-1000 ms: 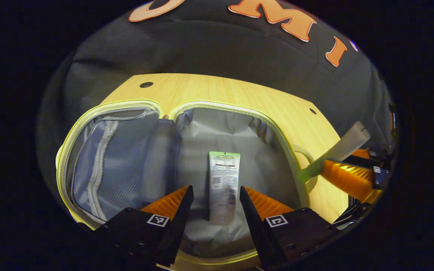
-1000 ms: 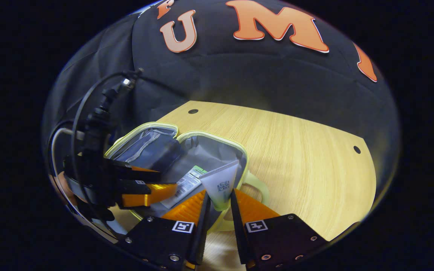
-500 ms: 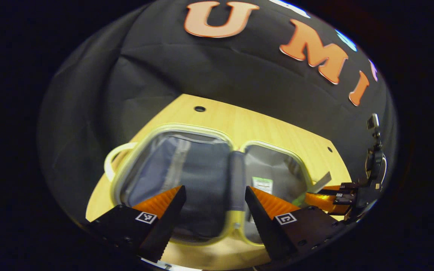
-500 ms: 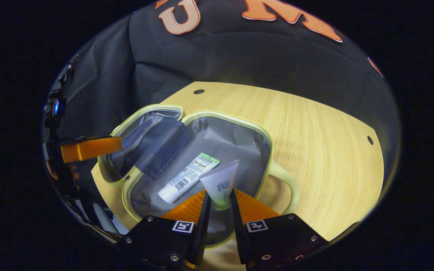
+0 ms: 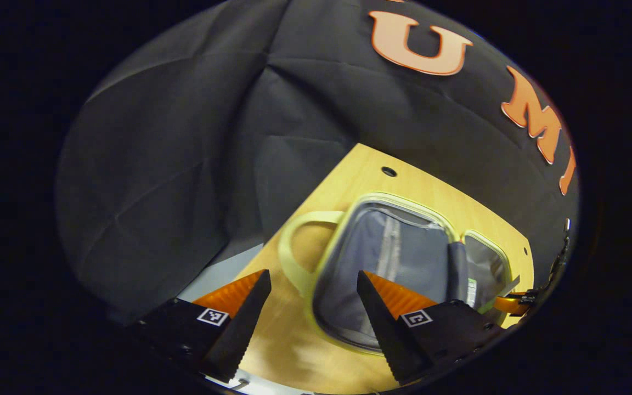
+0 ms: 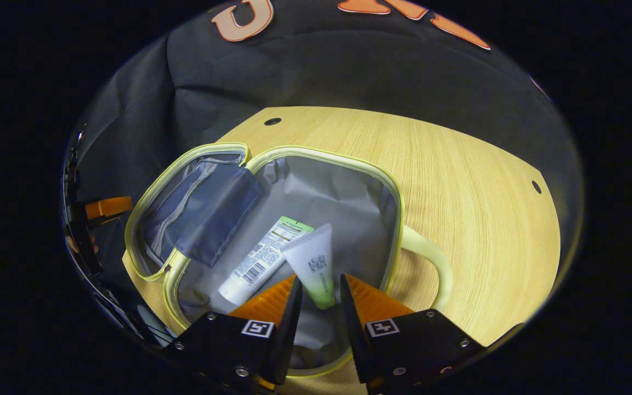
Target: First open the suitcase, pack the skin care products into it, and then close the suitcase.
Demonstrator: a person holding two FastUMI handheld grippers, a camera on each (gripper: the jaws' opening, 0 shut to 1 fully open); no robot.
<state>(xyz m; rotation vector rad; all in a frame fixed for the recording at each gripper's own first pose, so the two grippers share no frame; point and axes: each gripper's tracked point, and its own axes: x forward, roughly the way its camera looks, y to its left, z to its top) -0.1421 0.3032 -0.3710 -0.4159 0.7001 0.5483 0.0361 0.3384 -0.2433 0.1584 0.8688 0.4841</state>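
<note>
**Set the small tube down inside the suitcase**

Right gripper [image 6: 320, 278] low over the near end of the suitcase [image 6: 398, 219], jaws a little parted round the green cap of the small tube [image 6: 309, 258]; cannot tell whether both still press on the cap. Tube body slanting up and away over the grey lining, just beside the long tube [image 6: 261, 260] already lying flat in the same half of the suitcase.

Left gripper [image 5: 312, 272] off at the far side of the suitcase from the right gripper, jaws spread wide and holding nothing, over the worktop [image 6: 469, 192] by that side's handle [image 5: 294, 249].

Judged from this: packing step nearly done, closing not yet begun.

- Lower until the tube body rests on the lining before letting go, to avoid a bounce against the suitcase rim.
- Lay it alongside the long tube, not across it, so the suitcase closes flat.
- Widen the jaws fully, then lift straight up and back, clear of the rim and zip edge.
- Keep clear of the mesh half [image 6: 195, 208]; needs to fold over freely.
- Hold the left gripper outside the suitcase until the right is out.
</note>
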